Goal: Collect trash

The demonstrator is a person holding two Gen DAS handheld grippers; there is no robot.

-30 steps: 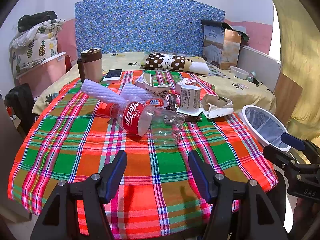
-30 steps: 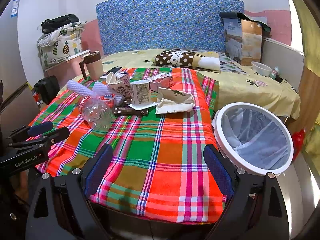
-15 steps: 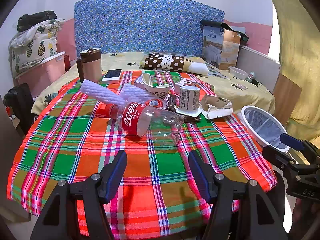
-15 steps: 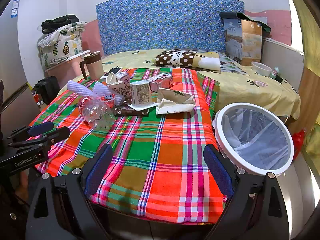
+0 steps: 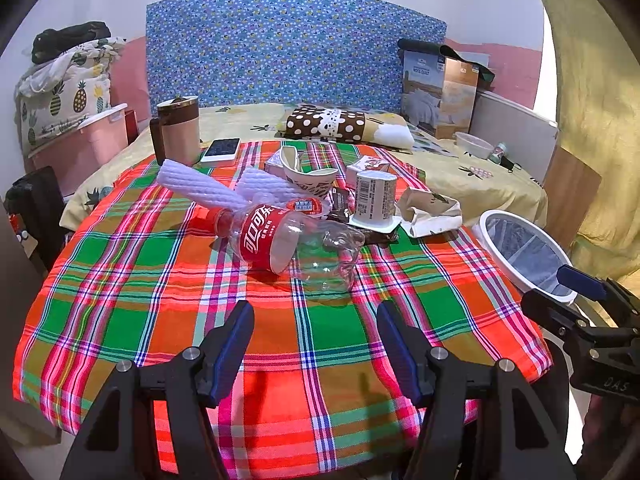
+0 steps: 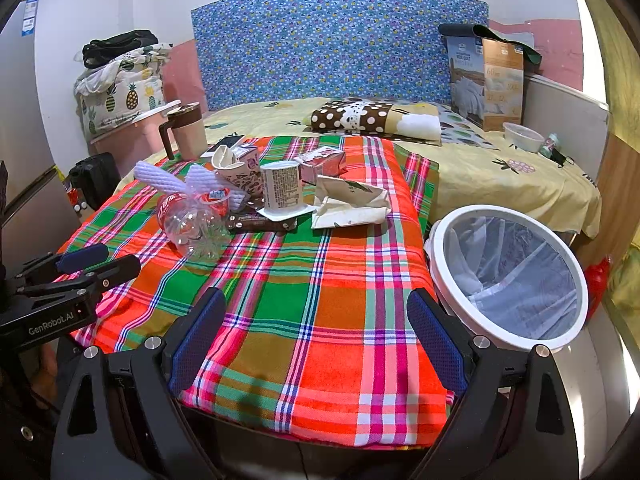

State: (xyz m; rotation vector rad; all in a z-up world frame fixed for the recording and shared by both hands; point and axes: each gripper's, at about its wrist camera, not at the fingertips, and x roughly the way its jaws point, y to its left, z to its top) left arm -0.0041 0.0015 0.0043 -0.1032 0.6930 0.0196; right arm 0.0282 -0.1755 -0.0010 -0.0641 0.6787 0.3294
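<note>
Plaid tablecloth (image 5: pixel 132 280) holds cola bottle (image 5: pixel 288 240) amid litter, bin (image 6: pixel 508 272) beside; both jaws spread, empty

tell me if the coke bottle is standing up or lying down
Lying down. The coke bottle rests on its side on the plaid tablecloth, red cap end toward the left, crumpled clear base toward the camera, and looks empty.

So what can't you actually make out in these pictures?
- Bin: the bottom is hidden by its liner in the right wrist view; the left hand-held gripper's view has it partly behind the right hand-held gripper.
- Dark wrapper: print too small, partly under the upturned cup.
- Bottle: cap hidden in the right view.
</note>
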